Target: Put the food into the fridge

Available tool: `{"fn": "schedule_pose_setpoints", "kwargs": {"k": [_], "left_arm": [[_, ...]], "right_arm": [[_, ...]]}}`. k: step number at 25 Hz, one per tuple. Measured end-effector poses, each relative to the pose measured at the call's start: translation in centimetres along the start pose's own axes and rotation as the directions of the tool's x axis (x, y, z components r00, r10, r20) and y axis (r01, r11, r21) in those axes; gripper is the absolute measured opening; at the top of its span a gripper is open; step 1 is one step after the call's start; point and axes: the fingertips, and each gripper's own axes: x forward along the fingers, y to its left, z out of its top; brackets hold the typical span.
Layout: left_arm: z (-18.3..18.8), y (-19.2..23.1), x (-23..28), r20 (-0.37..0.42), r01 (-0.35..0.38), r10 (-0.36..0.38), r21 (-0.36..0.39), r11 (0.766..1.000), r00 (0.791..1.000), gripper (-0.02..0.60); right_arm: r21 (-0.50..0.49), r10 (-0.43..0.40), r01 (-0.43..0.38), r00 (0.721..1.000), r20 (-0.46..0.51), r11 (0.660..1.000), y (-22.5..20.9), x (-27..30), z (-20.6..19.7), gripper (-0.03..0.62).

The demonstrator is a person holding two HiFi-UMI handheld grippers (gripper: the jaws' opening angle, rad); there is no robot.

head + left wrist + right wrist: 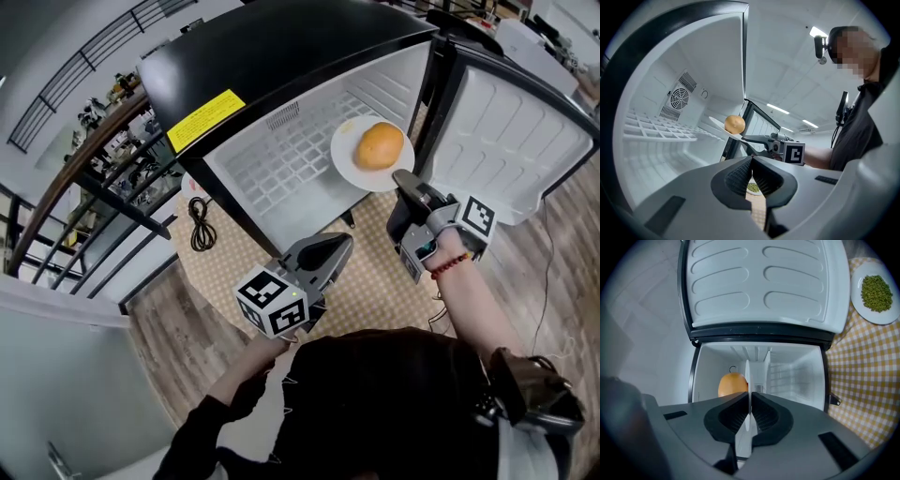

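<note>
Left gripper (339, 244) level, jaws together, right gripper (401, 176) level, jaws clamped on plate (352, 152) at open fridge (281, 56)

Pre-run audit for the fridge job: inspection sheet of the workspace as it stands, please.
Surface: checkered cloth under the fridge, door open.
Job's things: white plate with round orange food at the fridge opening; second plate of green food on the cloth.
Clutter: nothing seen.
Grippers: right claw shut on the white plate's rim; left claw shut, empty.
Cables: black cable looped on the cloth beside the fridge.
Surroundings: wooden floor, railing.
</note>
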Motion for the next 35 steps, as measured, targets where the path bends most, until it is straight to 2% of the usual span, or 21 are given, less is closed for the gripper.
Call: {"fn": "schedule_pose_setpoints", "kwargs": {"k": [6,15,35], "left_arm": [[0.9,0.7,1.2,0.056,-0.048,0.050,-0.038,0.998,0.997,0.012],[1.2,1.3,2.7,0.062,-0.070,0.073,-0.048,0.996,0.995,0.012],[0.8,3.0,3.3,0.042,-0.137,0.139,-0.049,0.989,0.989,0.014]], "right_arm": [[-0.006,-0.023,0.022,0.999,-0.041,1.000,-0.8,1.1,0.6,0.025],[0.001,-0.073,0.074,0.994,-0.075,0.997,-2.1,2.8,1.2,0.025],[0.033,-0.089,0.091,0.995,-0.046,0.995,-2.8,7.6,3.7,0.025]]}}
